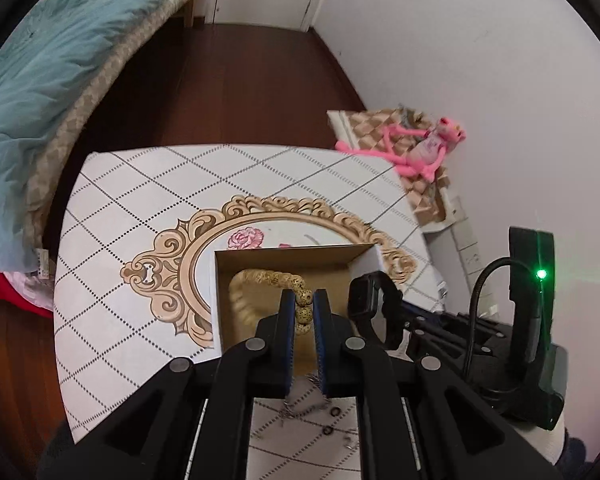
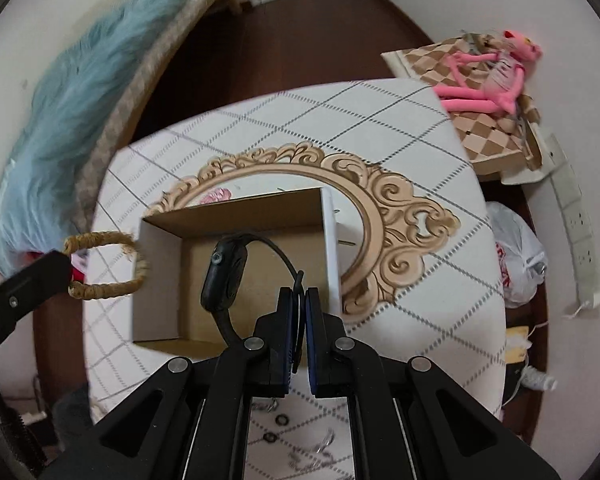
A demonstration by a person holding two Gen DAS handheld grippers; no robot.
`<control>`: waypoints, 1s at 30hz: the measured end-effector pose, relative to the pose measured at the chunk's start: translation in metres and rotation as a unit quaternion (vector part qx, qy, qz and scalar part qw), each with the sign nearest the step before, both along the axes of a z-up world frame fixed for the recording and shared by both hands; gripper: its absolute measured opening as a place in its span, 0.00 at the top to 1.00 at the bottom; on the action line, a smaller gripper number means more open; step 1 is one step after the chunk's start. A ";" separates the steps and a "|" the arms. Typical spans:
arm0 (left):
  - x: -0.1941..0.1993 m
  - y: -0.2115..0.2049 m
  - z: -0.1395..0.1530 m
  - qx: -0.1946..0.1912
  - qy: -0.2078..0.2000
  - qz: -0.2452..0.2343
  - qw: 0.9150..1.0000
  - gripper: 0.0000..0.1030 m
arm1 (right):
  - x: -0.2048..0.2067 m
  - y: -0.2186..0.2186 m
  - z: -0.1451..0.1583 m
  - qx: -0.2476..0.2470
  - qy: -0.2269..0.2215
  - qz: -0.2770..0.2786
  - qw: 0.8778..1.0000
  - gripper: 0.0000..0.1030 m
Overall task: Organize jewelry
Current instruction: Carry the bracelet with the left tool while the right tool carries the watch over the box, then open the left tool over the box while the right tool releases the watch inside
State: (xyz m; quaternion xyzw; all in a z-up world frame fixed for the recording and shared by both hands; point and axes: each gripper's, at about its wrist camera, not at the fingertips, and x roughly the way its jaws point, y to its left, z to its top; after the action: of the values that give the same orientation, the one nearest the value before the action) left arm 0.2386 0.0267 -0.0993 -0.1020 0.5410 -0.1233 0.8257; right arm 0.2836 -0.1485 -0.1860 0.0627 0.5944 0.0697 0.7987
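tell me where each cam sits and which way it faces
Left wrist: on the left gripper, looking along its fingers at the bracelet over the box; the right gripper's body shows too.
Right wrist: on the right gripper, aimed at the watch over the box.
Shared: box, table, pink toy.

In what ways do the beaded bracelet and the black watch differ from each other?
The beaded bracelet is tan with speckled round beads; the black watch is dark, with a smooth strap and a flat face. The left claw grips the bracelet by its beads; the right claw pinches the watch by its thin strap. Both are loops held at the open cardboard box.
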 end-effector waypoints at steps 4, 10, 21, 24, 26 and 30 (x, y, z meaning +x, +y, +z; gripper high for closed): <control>0.018 0.003 -0.018 0.009 0.033 0.008 0.999 0.93 | 0.018 0.011 -0.012 -0.019 0.012 0.019 1.000 0.94; 0.029 0.013 -0.030 0.041 0.050 0.030 0.997 0.61 | 0.032 0.017 -0.017 -0.026 0.029 0.029 0.999 0.73; -0.004 0.032 -0.031 0.128 0.006 0.089 0.988 0.01 | 0.000 0.018 0.007 -0.053 -0.019 0.037 0.998 0.09; -0.014 0.030 -0.036 0.144 0.005 0.091 0.985 0.01 | -0.013 0.021 0.002 -0.079 -0.018 0.036 0.996 0.09; -0.020 0.028 -0.038 0.150 0.003 0.091 0.984 0.01 | -0.019 0.021 -0.002 -0.084 -0.015 0.034 0.996 0.06; -0.033 0.024 -0.037 0.157 -0.001 0.091 0.983 0.01 | -0.031 0.019 -0.003 -0.089 -0.017 0.029 0.995 0.06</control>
State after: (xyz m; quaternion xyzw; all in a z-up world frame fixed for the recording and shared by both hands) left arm 0.2060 0.0512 -0.1361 -0.0199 0.5409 0.0385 0.8400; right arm 0.2524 -0.1297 -0.1893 -0.0273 0.5862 0.0402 0.8087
